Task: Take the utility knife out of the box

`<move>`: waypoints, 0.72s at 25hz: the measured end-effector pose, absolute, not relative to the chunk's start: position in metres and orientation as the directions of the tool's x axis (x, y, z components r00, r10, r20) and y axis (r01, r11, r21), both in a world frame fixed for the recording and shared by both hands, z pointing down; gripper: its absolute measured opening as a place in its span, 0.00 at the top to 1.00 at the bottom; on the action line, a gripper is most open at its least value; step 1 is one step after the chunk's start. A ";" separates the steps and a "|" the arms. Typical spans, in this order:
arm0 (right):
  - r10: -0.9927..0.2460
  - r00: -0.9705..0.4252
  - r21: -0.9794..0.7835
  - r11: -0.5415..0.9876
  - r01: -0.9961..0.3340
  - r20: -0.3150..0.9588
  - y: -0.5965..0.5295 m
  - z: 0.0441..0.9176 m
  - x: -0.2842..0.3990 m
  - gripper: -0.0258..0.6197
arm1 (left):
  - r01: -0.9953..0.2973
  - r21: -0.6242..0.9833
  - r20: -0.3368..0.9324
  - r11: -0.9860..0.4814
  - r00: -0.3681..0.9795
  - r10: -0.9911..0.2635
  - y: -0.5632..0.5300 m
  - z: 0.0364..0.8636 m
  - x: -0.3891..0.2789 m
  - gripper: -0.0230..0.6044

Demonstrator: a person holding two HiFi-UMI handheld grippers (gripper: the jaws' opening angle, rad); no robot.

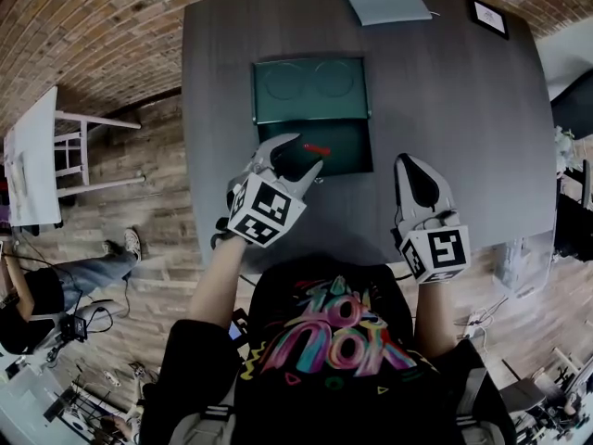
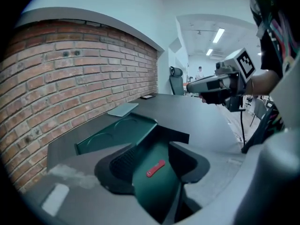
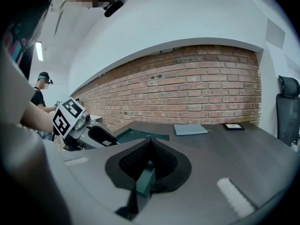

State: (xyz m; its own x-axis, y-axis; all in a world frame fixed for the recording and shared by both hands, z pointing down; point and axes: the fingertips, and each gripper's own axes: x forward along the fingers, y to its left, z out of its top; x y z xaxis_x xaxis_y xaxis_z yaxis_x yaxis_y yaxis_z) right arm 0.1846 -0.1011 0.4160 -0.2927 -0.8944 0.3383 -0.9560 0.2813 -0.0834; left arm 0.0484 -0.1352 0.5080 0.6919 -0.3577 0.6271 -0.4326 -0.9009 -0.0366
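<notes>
Near-left corner of the box [image 1: 347,146] behind the left tongs [image 1: 309,151]; utility knife [image 1: 316,148] detail indistinct.

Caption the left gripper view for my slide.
Open left gripper aimed at the red utility knife lying in the green box.

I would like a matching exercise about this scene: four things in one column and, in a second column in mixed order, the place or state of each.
Column one
1. utility knife
2. box lid
3. left gripper
4. right gripper

Column two
A. jaws together, over the table, right of the box
B. red, lying inside the box
C. jaws apart, above the box
D. laid open on the far side of the box

Pairs: 1-B, 2-D, 3-C, 4-A
</notes>
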 end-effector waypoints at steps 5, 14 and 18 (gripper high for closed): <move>-0.897 -0.277 -0.085 0.264 -0.961 0.344 -0.097 0.419 0.190 0.96 | -0.344 -0.113 0.693 -0.932 0.645 -0.322 -0.138 0.530 0.056 0.62; -0.903 -0.248 -0.091 0.230 -0.969 0.352 -0.089 0.423 0.194 0.96 | -0.169 -0.146 0.770 -0.975 0.599 -0.219 -0.136 0.564 0.070 0.61; -0.905 -0.231 -0.095 0.210 -0.973 0.357 -0.087 0.425 0.198 0.96 | -0.105 -0.131 0.807 -0.986 0.567 -0.167 -0.134 0.583 0.074 0.61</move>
